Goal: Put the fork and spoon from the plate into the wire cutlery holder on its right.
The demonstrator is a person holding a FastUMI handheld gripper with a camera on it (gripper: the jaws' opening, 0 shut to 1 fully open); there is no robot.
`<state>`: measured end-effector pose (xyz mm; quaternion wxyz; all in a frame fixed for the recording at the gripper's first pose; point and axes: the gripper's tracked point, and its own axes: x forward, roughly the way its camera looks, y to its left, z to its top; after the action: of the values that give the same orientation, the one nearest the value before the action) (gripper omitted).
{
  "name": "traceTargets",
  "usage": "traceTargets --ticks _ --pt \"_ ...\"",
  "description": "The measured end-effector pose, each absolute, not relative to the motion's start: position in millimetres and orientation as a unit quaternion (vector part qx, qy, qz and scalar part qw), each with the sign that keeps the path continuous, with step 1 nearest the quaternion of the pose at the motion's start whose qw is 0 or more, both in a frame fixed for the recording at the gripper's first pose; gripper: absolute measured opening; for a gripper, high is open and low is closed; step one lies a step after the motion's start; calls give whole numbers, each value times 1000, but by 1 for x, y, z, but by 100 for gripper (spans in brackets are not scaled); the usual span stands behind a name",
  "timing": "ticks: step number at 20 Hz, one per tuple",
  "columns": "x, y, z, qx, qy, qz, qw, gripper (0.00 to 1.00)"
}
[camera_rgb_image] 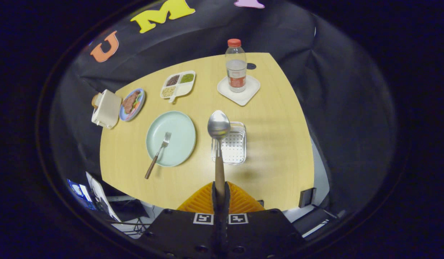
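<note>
Claw (220, 192) clamped on spoon (218, 125) handle, bowl raised over near edge of wire cutlery holder (234, 145), not yet dropped in; fork (158, 154) untouched on plate (178, 126) beside holder, roughly midway through.

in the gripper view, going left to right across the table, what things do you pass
toaster → food plate → fork on the green plate → spoon clamped in the gripper → wire cutlery holder
</note>
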<state>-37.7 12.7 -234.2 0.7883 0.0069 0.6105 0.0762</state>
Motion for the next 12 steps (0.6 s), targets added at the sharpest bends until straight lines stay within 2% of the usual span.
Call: traceTargets --ticks 5,12 --pt "-53 6 -253 40 651 67 755 0" --pt "-32 6 -276 58 669 32 740 2"
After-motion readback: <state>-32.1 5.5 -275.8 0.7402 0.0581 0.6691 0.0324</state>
